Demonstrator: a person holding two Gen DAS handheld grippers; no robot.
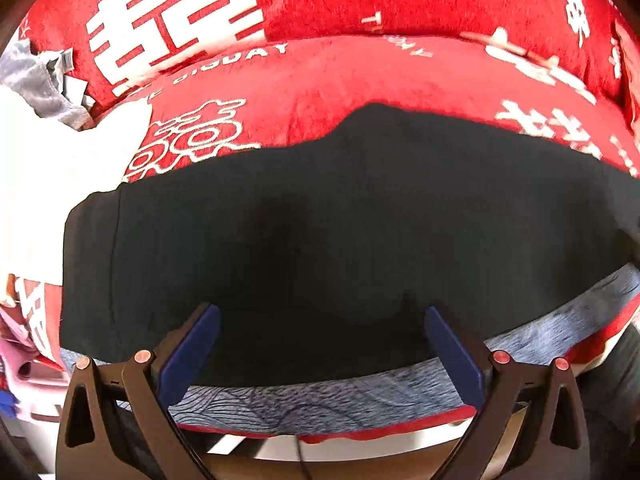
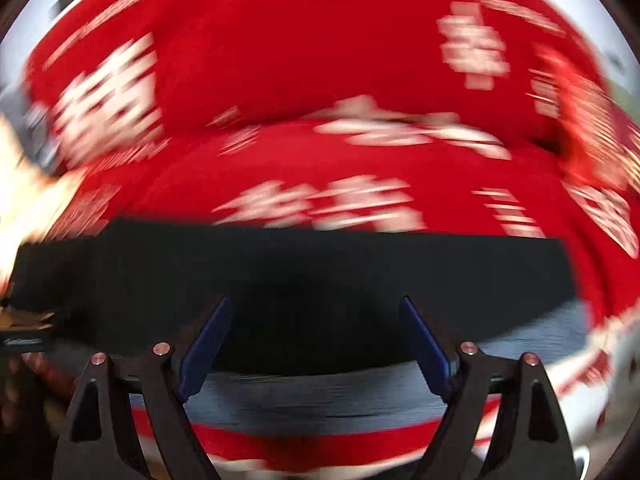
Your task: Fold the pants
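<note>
Black pants (image 1: 320,220) lie flat as a wide dark band on a red blanket with white characters (image 1: 328,76). My left gripper (image 1: 320,312) is open, its blue pads (image 1: 196,344) spread over the pants' near edge, holding nothing. In the right wrist view, which is blurred by motion, the same pants (image 2: 300,268) stretch across the middle. My right gripper (image 2: 316,304) is open over their near edge, blue pads (image 2: 208,344) apart and empty.
A blue-grey patterned cloth (image 1: 320,400) lies under the pants' near edge, also shown in the right wrist view (image 2: 320,396). Grey fabric (image 1: 44,80) and a white item (image 1: 60,168) sit at the left. Pink things (image 1: 16,344) lie at the lower left.
</note>
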